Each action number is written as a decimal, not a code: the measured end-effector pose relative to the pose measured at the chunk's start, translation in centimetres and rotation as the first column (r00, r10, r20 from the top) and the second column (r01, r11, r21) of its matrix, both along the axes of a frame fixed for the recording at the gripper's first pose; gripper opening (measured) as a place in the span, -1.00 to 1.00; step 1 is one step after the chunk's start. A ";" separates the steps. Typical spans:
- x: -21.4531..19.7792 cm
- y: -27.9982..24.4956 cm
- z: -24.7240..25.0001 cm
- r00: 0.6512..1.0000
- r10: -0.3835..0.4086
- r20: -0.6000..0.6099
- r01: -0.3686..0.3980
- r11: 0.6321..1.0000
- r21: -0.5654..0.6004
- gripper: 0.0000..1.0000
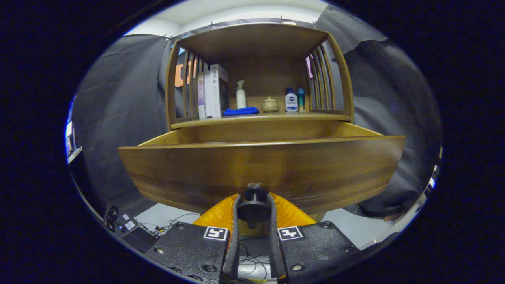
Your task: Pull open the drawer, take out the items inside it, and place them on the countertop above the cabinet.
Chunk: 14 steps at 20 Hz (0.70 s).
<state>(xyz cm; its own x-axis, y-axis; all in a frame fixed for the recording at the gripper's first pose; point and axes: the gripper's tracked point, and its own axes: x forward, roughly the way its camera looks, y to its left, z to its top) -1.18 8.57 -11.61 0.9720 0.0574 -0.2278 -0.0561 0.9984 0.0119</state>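
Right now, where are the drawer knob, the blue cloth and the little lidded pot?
drawer knob [253,205], gripper view, its round head between the fingers
blue cloth [240,111], gripper view, folded middle
lidded pot [269,103], gripper view, its belly

The camera rides on the gripper [254,209] and looks forward along its two fingers, very close to the drawer [260,167] front and low, level with the knob [254,206]. It faces the cabinet squarely; farther off and higher sits the desk [260,117] under the shelf frame.
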 end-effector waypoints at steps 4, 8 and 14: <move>-0.2 0.1 0.0 1.000 0.002 0.013 -0.002 1.000 0.000 -0.34; -0.1 0.0 -0.1 1.000 -0.004 0.028 0.005 1.000 -0.021 -0.34; -0.5 -1.1 2.4 0.992 -0.006 0.125 0.012 0.999 -0.043 0.45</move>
